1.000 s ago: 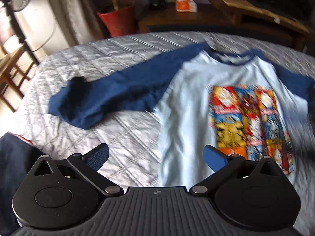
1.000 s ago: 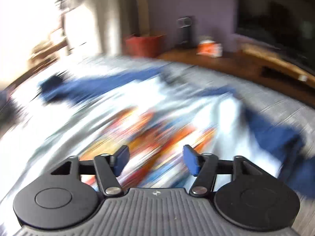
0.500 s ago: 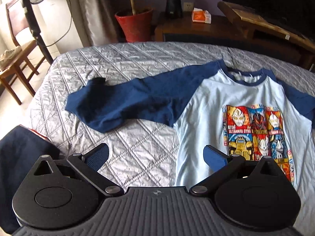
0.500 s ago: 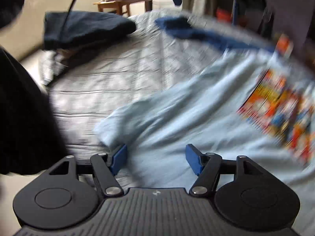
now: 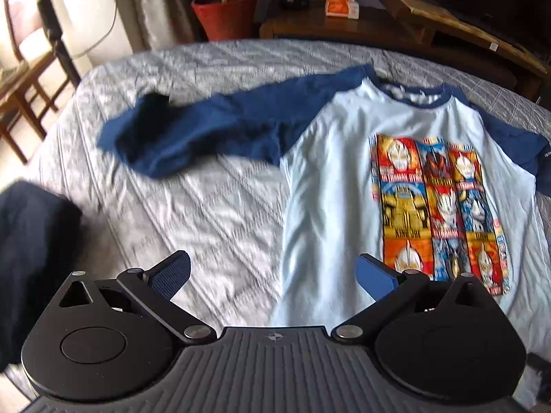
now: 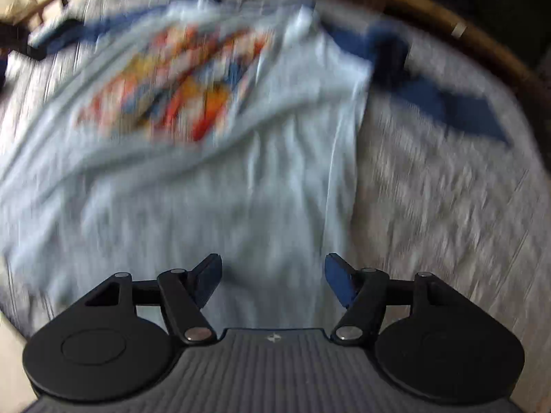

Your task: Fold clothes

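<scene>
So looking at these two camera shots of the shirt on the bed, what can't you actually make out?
- Printed graphic: right wrist view, smeared by motion blur; figures unreadable.
- Shirt hem: left wrist view, hidden behind the left gripper.
- Dark garment: left wrist view, cut off by the left edge; its kind unclear.
- Small orange pack: left wrist view, too small to identify.

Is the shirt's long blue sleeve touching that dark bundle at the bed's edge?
Apart. The left wrist view shows grey quilt between the sleeve and the dark bundle.
</scene>
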A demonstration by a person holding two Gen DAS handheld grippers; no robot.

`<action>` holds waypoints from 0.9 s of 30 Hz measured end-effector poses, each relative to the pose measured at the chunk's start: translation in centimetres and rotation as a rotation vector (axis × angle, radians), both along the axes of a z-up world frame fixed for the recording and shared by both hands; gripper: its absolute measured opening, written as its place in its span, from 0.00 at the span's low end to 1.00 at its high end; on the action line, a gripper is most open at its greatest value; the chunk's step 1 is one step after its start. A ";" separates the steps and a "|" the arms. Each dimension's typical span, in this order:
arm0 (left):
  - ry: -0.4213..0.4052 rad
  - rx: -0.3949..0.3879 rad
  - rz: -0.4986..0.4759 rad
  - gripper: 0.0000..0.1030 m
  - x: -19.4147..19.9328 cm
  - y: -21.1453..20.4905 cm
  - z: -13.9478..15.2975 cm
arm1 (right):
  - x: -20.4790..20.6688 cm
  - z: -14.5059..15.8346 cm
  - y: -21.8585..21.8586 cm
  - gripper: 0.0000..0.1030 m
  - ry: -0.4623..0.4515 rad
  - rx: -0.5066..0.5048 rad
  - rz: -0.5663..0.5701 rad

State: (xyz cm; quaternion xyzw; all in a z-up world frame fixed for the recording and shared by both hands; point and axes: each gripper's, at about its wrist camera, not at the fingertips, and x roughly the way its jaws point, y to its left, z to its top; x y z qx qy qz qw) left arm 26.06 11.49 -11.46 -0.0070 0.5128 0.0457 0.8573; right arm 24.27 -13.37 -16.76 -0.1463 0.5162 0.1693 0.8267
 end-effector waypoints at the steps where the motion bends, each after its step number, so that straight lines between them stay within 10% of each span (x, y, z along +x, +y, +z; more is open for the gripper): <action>1: 0.008 -0.008 0.006 1.00 -0.4 0.0 -0.1 | -0.7 -0.1 -0.8 0.62 0.021 0.020 -0.020; 7: 0.031 0.024 -0.003 1.00 -2.6 -0.3 -0.3 | -5.3 0.5 -5.1 0.52 0.104 0.031 -0.083; 10: 0.042 0.057 -0.027 1.00 -4.4 -0.8 -0.4 | -6.2 1.5 -5.8 0.43 0.058 -0.077 -0.070; 12: 0.052 0.069 -0.054 1.00 -5.7 -1.4 -0.8 | -6.2 3.0 -6.0 0.43 -0.007 0.020 -0.075; 22: 0.122 0.126 -0.169 1.00 -9.3 -5.6 -3.0 | 1.9 0.8 0.8 0.48 -0.036 0.115 0.021; 27: 0.143 0.164 -0.216 1.00 -9.8 -6.8 -4.1 | -0.5 -0.8 -1.7 0.66 0.012 0.105 0.010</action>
